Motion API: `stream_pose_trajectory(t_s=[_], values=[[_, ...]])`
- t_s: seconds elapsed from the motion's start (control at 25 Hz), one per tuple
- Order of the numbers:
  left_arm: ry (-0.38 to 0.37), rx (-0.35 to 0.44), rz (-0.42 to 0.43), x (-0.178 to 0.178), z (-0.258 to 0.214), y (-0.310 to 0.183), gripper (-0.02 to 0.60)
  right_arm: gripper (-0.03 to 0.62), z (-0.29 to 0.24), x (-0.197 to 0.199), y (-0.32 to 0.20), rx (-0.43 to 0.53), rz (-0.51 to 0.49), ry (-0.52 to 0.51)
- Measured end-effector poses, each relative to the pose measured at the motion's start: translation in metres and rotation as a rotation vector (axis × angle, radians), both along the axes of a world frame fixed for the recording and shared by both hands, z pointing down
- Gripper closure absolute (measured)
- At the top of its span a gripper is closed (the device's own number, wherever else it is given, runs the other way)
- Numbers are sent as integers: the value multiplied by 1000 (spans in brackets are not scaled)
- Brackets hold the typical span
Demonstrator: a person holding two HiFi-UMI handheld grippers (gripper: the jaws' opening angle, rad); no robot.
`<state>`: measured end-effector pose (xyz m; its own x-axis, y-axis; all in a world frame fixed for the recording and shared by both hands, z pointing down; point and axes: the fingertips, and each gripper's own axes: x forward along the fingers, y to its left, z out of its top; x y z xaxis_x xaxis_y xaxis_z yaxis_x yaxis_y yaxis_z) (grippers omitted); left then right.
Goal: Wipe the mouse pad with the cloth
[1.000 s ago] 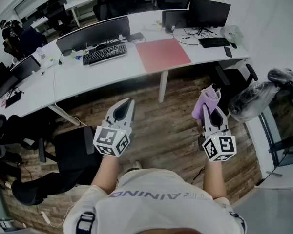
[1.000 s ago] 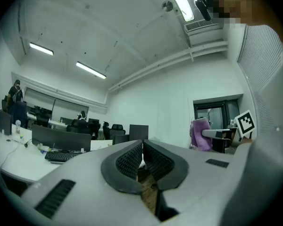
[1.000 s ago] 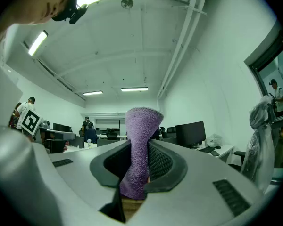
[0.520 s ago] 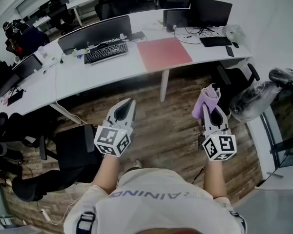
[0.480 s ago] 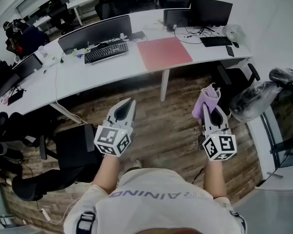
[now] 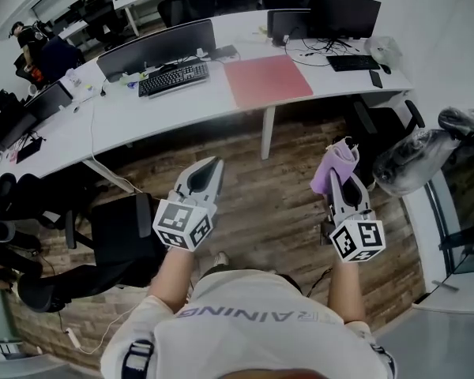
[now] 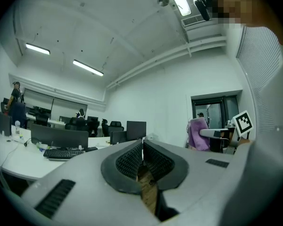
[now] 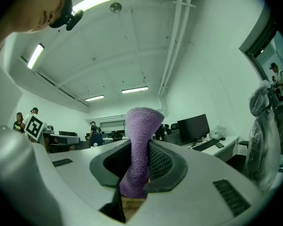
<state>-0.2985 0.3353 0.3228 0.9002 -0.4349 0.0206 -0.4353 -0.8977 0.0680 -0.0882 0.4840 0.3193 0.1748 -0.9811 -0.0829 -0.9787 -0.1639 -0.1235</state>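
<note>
A pink mouse pad (image 6: pixel 267 80) lies flat on the long white desk (image 6: pixel 182 109), right of a black keyboard (image 6: pixel 174 78). My right gripper (image 6: pixel 341 164) is shut on a purple cloth (image 6: pixel 334 166) that sticks up out of its jaws; in the right gripper view the cloth (image 8: pixel 139 147) stands between the pads. My left gripper (image 6: pixel 208 170) is shut with nothing in it, its pads (image 7: pixel 142 160) pressed together. Both grippers hang over the wooden floor, well short of the desk. The cloth (image 7: pixel 196 133) also shows in the left gripper view.
Monitors (image 6: pixel 162 46) and a second keyboard (image 6: pixel 349 62) stand on the desk. A black office chair (image 6: pixel 114 235) is at my left, another chair (image 6: pixel 387 125) at the right. A plastic-wrapped object (image 6: pixel 415 152) sits at the far right. People (image 6: pixel 43 50) are at the back left.
The view has shifted slightly, so the desk sits a little higher and the left chair nearer. Both grippers keep their pose and the cloth stays held.
</note>
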Motion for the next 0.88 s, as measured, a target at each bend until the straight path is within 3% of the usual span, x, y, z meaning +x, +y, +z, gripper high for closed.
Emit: stream_pose_trajectory(t_s=[0.44, 0.88], values=[[-51, -41, -19, 43, 32, 27, 546, 496, 39, 42, 27, -25, -69, -73], [-26, -58, 16, 106, 41, -46, 546, 496, 36, 95, -38, -39, -54, -57]])
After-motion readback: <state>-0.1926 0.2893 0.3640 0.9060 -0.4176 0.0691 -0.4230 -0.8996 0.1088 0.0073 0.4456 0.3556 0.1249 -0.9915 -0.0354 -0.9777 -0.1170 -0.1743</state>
